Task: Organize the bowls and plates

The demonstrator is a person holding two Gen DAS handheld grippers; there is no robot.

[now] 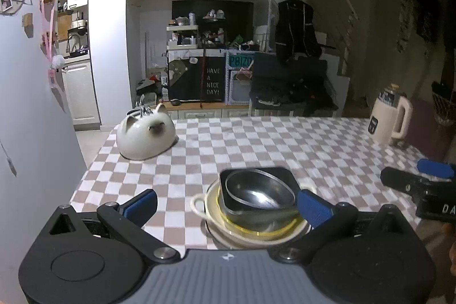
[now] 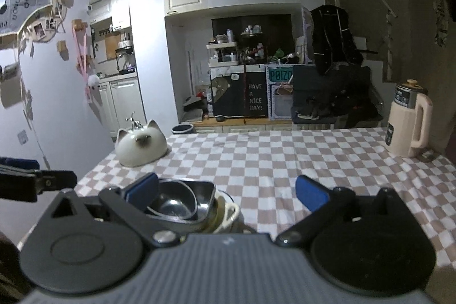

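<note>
So both grippers are spread wide with nothing between the pads. The left gripper has its blue-padded fingers apart on either side of the stack, not touching it as far as I can see. The right gripper is just as wide, and the stack sits off by its left finger rather than between the two.

The stack itself is at the near edge of the table with the brown-and-white checkered cloth: a round shiny steel bowl nested in a dark square metal dish, which sits in a cream ceramic bowl with small side handles, and that seems to rest on a plate underneath, though I can't make out the bottom layer clearly. From the right wrist view the same pile shows up low and left.

Further back on the left there's a white cat-shaped ceramic dish with ears, upside down on the cloth, well apart from the stack. Far right stands a cream jug with a dark lid and a handle.
</note>
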